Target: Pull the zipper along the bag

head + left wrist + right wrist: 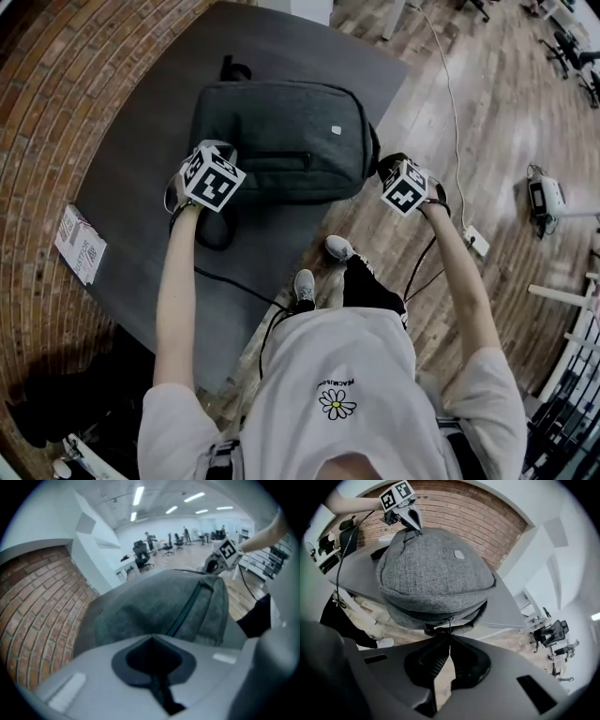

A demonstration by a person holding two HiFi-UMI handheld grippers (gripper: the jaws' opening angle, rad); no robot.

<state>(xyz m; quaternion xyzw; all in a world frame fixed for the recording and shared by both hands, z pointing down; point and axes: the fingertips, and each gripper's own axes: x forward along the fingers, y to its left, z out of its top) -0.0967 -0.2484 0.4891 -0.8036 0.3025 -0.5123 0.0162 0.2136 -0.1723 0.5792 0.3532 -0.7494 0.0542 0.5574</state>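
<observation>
Both tools are closed: my left tool point(151, 638) has its jaws together against the bag point(281, 141); my right tool point(449, 634) clamps the zipper pull point(449, 620). Bag lies on the worktop point(141, 187).

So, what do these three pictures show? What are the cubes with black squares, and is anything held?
No robot here: a person holds a two-jaw tool in each hand; the marked cubes are part of the tools. One picture comes from a camera on the person's head, looking down; the other two from cameras on the tools. A grey bag lies on a dark table. The right gripper is closed on the thin zipper pull at one end. The left gripper is closed at the other end; whether it pinches fabric, I cannot tell.
</observation>
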